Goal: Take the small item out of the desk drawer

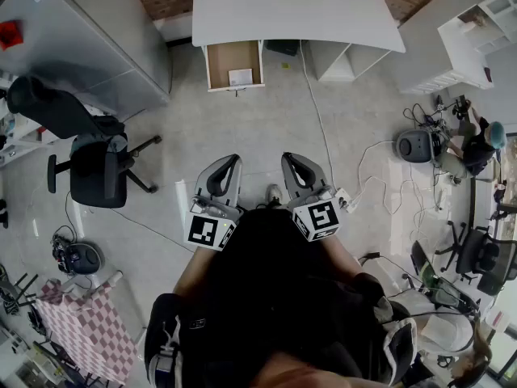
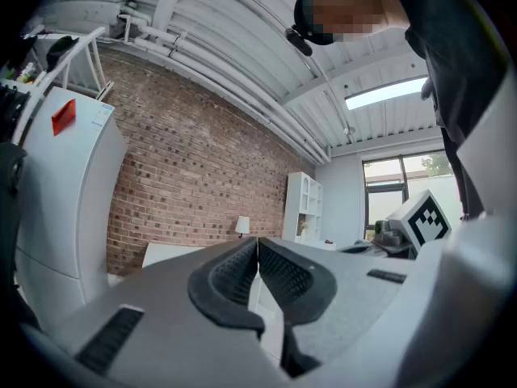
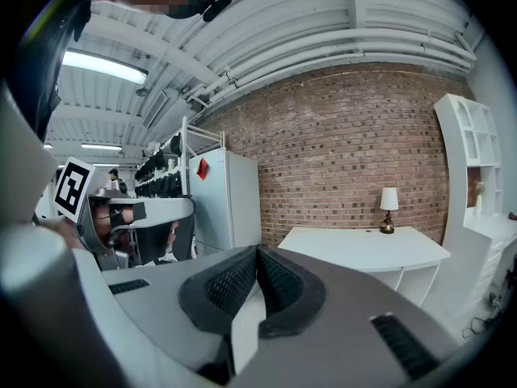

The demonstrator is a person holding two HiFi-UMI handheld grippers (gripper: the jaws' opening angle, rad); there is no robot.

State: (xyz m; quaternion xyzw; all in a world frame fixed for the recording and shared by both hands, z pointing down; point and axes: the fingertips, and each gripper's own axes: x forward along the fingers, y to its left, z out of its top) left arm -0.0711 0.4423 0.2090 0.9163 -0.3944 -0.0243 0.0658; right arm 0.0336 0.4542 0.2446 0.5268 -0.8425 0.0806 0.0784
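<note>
A white desk (image 1: 291, 10) stands against the brick wall at the top of the head view. Its wooden drawer (image 1: 233, 65) is pulled open toward me, and a small white item (image 1: 240, 77) lies inside near the front. My left gripper (image 1: 229, 162) and right gripper (image 1: 292, 162) are held close to my body, well short of the desk, both shut with nothing between the jaws. In the right gripper view the desk (image 3: 363, 245) shows ahead with a small lamp (image 3: 388, 208) on it. The left gripper (image 2: 257, 245) points at the brick wall.
A black office chair (image 1: 85, 156) stands to my left beside a grey cabinet (image 1: 81, 39). White cables (image 1: 323, 136) run across the floor on the right. White shelving (image 1: 477, 31) and a person (image 1: 477, 144) with equipment are at the far right. A checked cloth (image 1: 85, 330) lies lower left.
</note>
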